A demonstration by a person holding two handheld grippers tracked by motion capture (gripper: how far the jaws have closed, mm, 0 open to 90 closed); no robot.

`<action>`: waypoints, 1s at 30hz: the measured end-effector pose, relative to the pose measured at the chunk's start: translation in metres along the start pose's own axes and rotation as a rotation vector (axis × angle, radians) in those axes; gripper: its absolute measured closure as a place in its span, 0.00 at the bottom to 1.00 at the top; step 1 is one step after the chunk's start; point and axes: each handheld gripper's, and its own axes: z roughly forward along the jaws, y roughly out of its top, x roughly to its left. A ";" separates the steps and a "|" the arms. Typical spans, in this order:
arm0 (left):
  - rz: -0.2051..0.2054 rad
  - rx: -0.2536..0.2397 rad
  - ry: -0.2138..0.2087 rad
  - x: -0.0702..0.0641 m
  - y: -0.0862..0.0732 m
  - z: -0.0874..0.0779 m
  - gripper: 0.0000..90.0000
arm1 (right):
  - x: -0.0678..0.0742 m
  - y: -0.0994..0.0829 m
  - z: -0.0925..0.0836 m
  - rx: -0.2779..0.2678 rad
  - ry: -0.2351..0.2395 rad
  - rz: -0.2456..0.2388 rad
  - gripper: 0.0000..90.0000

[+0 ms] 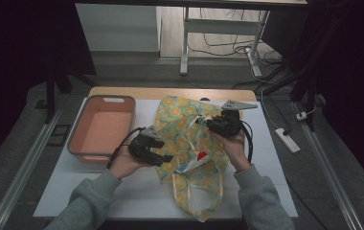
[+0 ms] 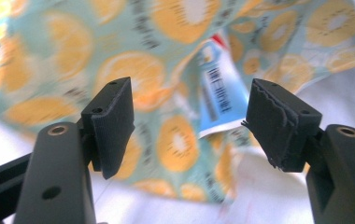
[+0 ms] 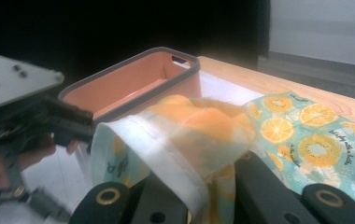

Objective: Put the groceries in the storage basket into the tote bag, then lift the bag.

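Your right gripper (image 1: 208,122) clamps the fruit-print bag's (image 1: 182,132) rim; your left gripper (image 1: 163,155) is open and empty just beside the bag. The bag lies on the white table (image 1: 276,158), right of the orange bin (image 1: 104,128). Dim room, cables on the floor (image 1: 228,48).

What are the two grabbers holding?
The right gripper pinches the fruit-print bag by its white-hemmed edge. The left gripper is open, holding nothing.

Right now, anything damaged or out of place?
Yes: the pad on one jaw of the left gripper looks frayed and ragged along its edge. Also, a tube pokes out of the fruit-print bag, whose rim the right gripper pinches.
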 end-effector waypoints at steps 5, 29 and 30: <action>-0.019 -0.018 0.012 0.012 -0.005 -0.019 0.37 | 0.003 -0.001 -0.002 0.012 0.008 -0.001 0.99; 0.097 0.078 0.146 -0.014 0.009 0.037 0.39 | 0.010 -0.023 -0.020 0.081 -0.012 -0.009 0.99; 0.108 0.097 0.157 -0.014 0.010 0.045 0.39 | 0.009 -0.024 -0.020 0.084 -0.014 -0.008 0.99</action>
